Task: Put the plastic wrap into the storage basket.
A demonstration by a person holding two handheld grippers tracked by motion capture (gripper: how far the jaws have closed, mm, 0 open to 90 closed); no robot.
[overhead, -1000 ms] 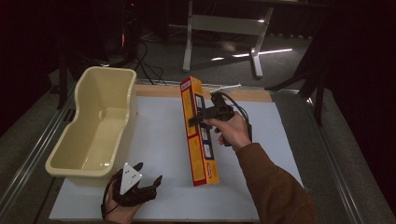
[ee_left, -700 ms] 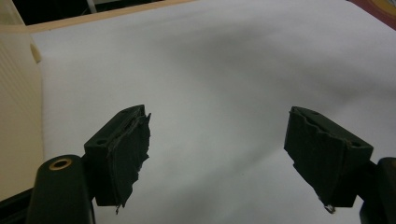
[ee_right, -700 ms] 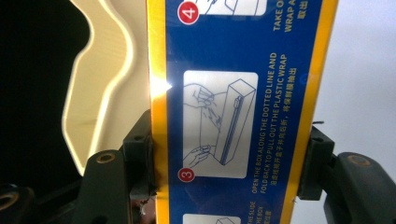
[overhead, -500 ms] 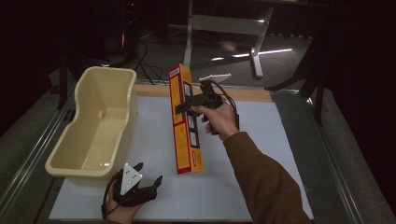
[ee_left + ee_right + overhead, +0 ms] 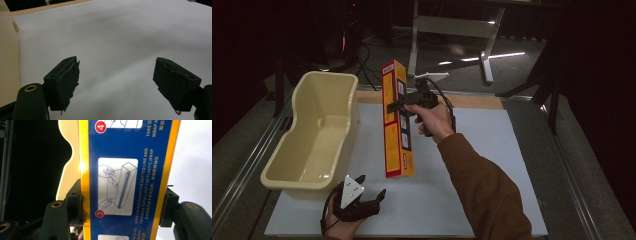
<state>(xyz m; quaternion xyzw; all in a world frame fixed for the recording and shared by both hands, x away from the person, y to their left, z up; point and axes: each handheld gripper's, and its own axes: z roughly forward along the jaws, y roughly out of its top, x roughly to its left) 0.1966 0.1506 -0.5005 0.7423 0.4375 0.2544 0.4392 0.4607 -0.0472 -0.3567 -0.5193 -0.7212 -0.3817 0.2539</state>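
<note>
A long yellow and blue plastic wrap box (image 5: 396,120) hangs lengthwise above the white table mat, just right of the cream tub (image 5: 314,132). My right gripper (image 5: 398,105) is shut on its upper part. In the right gripper view the box (image 5: 127,177) sits between both jaws, printed side with numbered steps facing the camera, the tub (image 5: 68,162) behind it. My left gripper (image 5: 371,196) rests low at the mat's near left, open. In the left gripper view its jaws stand wide apart over bare mat (image 5: 117,40), left gripper (image 5: 125,82) holding nothing.
The white mat (image 5: 492,150) covers the table, with a wooden strip (image 5: 472,101) along its far edge. Metal rails run along both table sides. A stand's legs (image 5: 484,62) and cables lie on the dark floor beyond.
The right gripper has lifted the box off the mat and carried it left toward the tub, its top rising. The left gripper has stayed put.
</note>
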